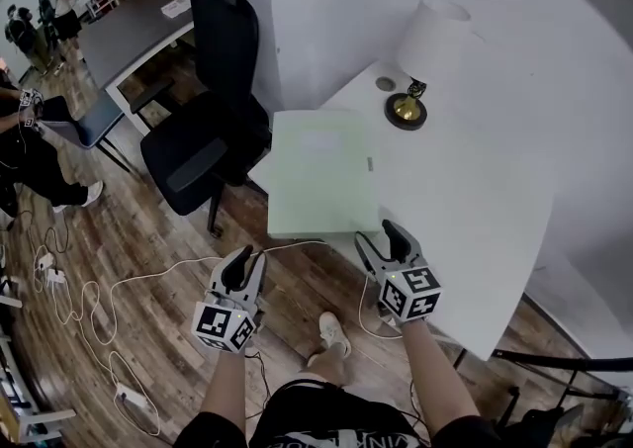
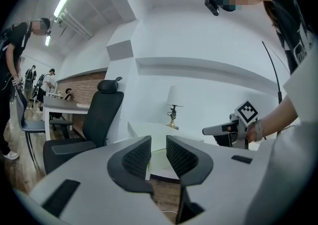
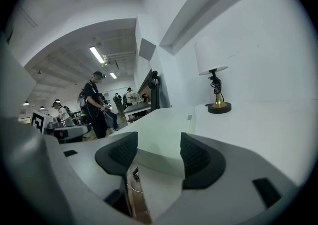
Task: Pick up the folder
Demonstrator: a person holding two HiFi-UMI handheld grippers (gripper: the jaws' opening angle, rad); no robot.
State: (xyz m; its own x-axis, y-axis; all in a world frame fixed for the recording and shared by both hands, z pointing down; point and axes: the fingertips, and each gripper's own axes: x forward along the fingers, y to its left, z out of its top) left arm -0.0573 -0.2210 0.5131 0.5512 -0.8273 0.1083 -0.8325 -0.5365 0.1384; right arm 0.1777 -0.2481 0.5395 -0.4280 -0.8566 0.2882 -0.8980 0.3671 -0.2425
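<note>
Item under inspection: one pale green folder (image 1: 321,174). It lies flat and closed on the left part of a white table (image 1: 465,209). Its near-left corner juts past the table's edge, over the wooden floor (image 1: 129,238). What the folder holds cannot be seen. A small grey tab sits at its right edge.

Left gripper (image 1: 247,263): held over the floor, just short of the folder's near edge and to that edge's left. In the left gripper view the jaws of this gripper (image 2: 158,154) stand a narrow way apart. Nothing is between the pads, and the folder's edge shows beyond the gap.

Right gripper (image 1: 378,238): at the folder's near-right corner, tips just beside the near edge. In the right gripper view this gripper (image 3: 159,152) has its jaws well apart and empty. The folder (image 3: 164,129) lies ahead of the gap, and the pads do not press on it.

Other items on the table: a lamp (image 1: 420,65) with a white shade and a brass base stands beyond the folder's far-right corner, apart from it. A small round disc (image 1: 385,84) lies just beside the lamp's base.

Surroundings: a black office chair (image 1: 213,90) stands at the table's left. A white cable (image 1: 148,273) trails across the floor. People stand in the background at far left.
</note>
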